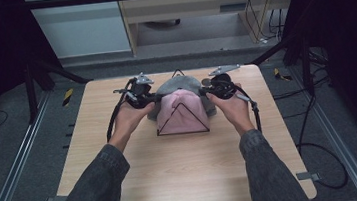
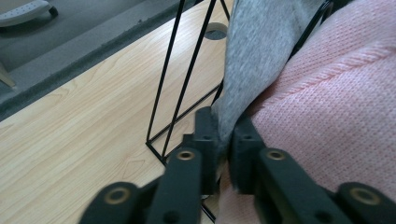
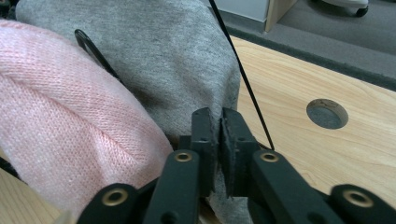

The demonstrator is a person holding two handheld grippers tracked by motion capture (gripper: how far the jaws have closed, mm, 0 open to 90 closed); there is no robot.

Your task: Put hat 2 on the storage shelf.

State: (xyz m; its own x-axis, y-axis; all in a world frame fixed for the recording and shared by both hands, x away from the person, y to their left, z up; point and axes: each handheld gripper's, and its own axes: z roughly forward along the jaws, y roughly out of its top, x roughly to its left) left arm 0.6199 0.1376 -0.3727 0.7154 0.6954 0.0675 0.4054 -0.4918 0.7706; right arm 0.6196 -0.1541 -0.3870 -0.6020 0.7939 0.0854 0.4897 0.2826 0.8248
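Sleeves: 2 grey forearms enter from the bottom edge.
Left gripper [image 1: 142, 95]: fingers [image 2: 205, 135] pinched on grey cloth [image 2: 261, 51].
Right gripper [image 1: 215, 87]: fingers [image 3: 203, 140] nipping the same cloth's other side.
Wire stand [image 1: 182, 122]: triangular, apex pointing away, mid-worktop [image 1: 185, 180].
Pink knit [image 1: 180, 113]: draped over stand.

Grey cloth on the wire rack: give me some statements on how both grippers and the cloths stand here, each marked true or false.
1. The left gripper is shut on the grey cloth. True.
2. The right gripper hangs open above the table. False: its jaws are pinched on an edge of the grey cloth.
3. A pink knitted cloth lies draped on the black wire rack next to the grey one. True.
4. The rack stands on the floor beside the table. False: it stands on the wooden table.
5. The pink cloth is held in both grippers. False: both grip the grey cloth.
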